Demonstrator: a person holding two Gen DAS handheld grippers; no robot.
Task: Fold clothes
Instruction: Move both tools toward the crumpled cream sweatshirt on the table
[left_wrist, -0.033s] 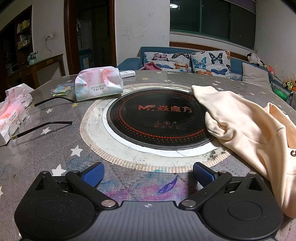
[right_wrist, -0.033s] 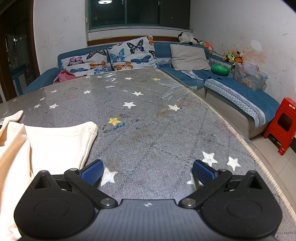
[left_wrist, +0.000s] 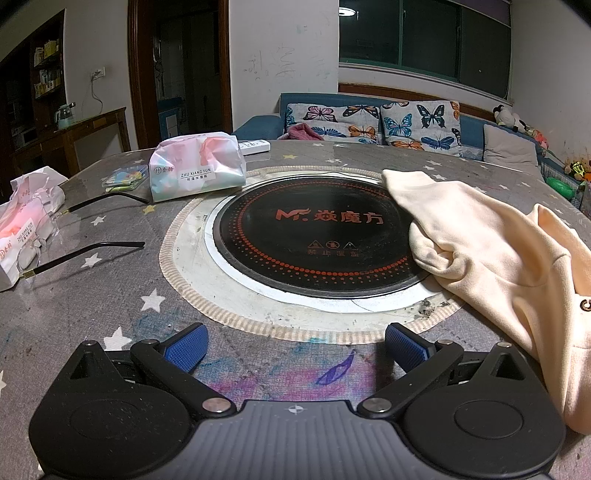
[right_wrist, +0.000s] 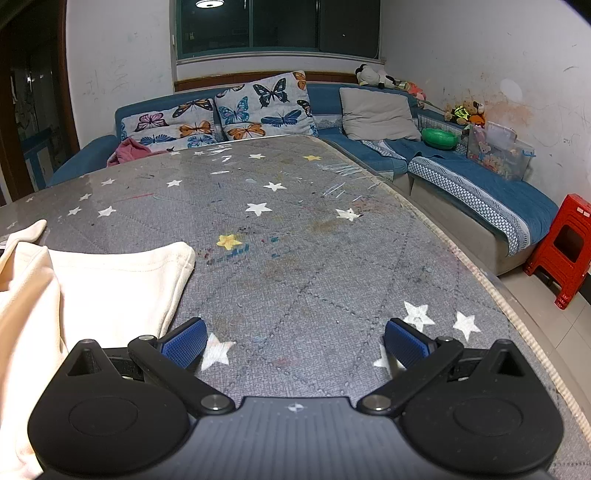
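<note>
Cream fabric — a garment (left_wrist: 509, 266) — is spread unfolded across the grey star-printed table cover (left_wrist: 96, 306), and in the left wrist view it is seen to the right, with one sleeve-like end laid over the rim of the round black cooktop (left_wrist: 317, 236) set into the table's middle. The left gripper (left_wrist: 295, 347) is held low over the cover with its blue pads (left_wrist: 184, 345) spread wide and nothing between them; the garment lies just beside its right finger, though contact cannot be judged. In the right wrist view the same garment (right_wrist: 107, 288) is seen at the left, a hemmed corner reaching toward the yellow star (right_wrist: 229, 242). The right gripper (right_wrist: 295, 345) is likewise spread wide and empty — its left pad (right_wrist: 184, 343) sits just beside the cloth edge. Two tissue packs (left_wrist: 197, 171) and a pair of glasses (left_wrist: 88, 249) are placed on the far left of the table, and a blue sofa (right_wrist: 480, 184) with butterfly cushions (right_wrist: 266, 107) is visible beyond it.
</note>
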